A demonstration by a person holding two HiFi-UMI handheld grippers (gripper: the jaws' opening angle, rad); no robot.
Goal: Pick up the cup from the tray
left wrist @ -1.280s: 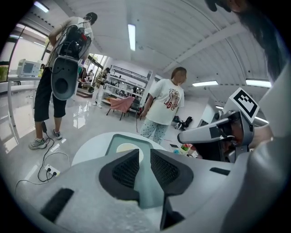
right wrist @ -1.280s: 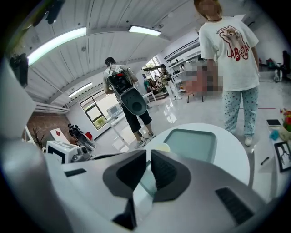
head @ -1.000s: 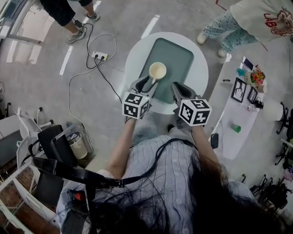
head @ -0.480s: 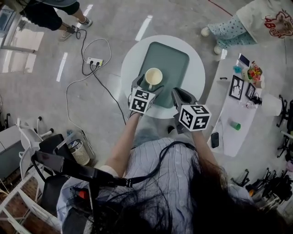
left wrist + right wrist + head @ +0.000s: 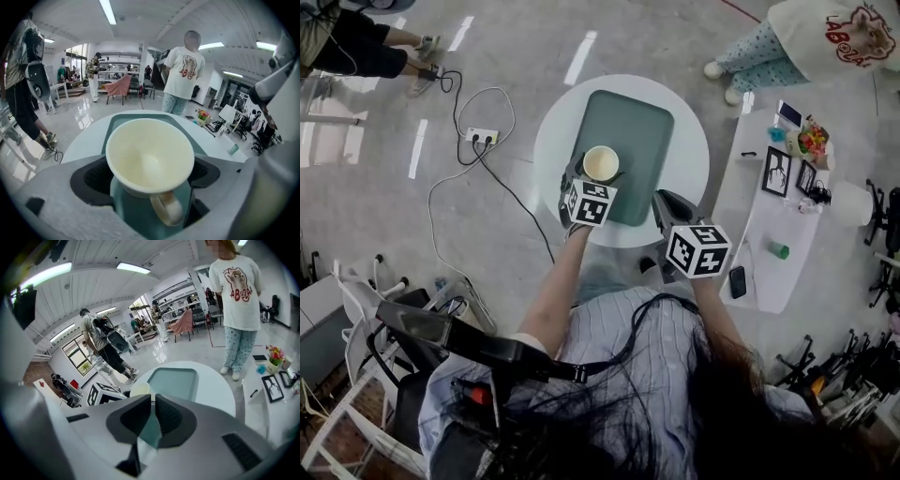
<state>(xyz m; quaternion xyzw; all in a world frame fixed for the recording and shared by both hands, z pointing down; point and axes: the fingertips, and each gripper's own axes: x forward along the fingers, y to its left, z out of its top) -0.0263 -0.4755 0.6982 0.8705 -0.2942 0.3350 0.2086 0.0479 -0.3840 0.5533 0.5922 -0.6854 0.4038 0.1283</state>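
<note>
A cream cup (image 5: 601,163) stands upright on the near left part of a grey-green tray (image 5: 633,122), which lies on a round white table (image 5: 694,150). My left gripper (image 5: 596,176) straddles the cup with its jaws spread wide. In the left gripper view the cup (image 5: 150,154) fills the gap, handle toward the camera. The dark pads (image 5: 86,180) flank it without pressing. My right gripper (image 5: 662,199) hovers at the table's near edge, right of the cup. Its jaws (image 5: 153,401) are shut on nothing, and beyond them I see the tray (image 5: 173,380) and the cup (image 5: 139,390).
A white side table (image 5: 773,216) with picture frames, a phone and a green can stands to the right. A power strip (image 5: 483,136) and cables lie on the floor at left. A person in patterned trousers (image 5: 769,42) stands beyond the table. A chair and cart sit lower left.
My left gripper has moved forward onto the tray and its jaws have spread around the cup. The right gripper has stayed at the table's near edge.
</note>
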